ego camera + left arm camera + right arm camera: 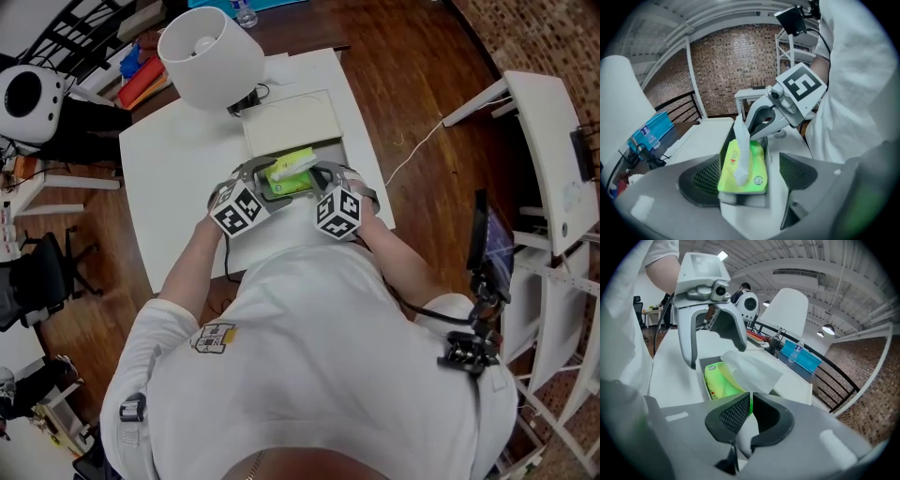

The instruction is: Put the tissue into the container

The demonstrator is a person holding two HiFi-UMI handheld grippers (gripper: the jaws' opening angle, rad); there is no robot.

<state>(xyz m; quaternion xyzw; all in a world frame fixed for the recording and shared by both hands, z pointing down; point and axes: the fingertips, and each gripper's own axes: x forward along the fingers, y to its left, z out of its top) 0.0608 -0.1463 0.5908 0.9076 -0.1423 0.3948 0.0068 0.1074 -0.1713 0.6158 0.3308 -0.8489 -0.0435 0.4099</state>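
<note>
A bright green tissue pack lies in a small grey container on the white table. A white tissue stands up out of the pack. My right gripper is shut on this tissue, pinching its lower edge between the pads. My left gripper is open, its jaws wide astride the container's end, with a narrow gap showing at the right pad.
A white table lamp stands at the table's back left. A flat cream lid or tray lies just behind the container. A white cable runs off the table's right edge. White shelving stands to the right.
</note>
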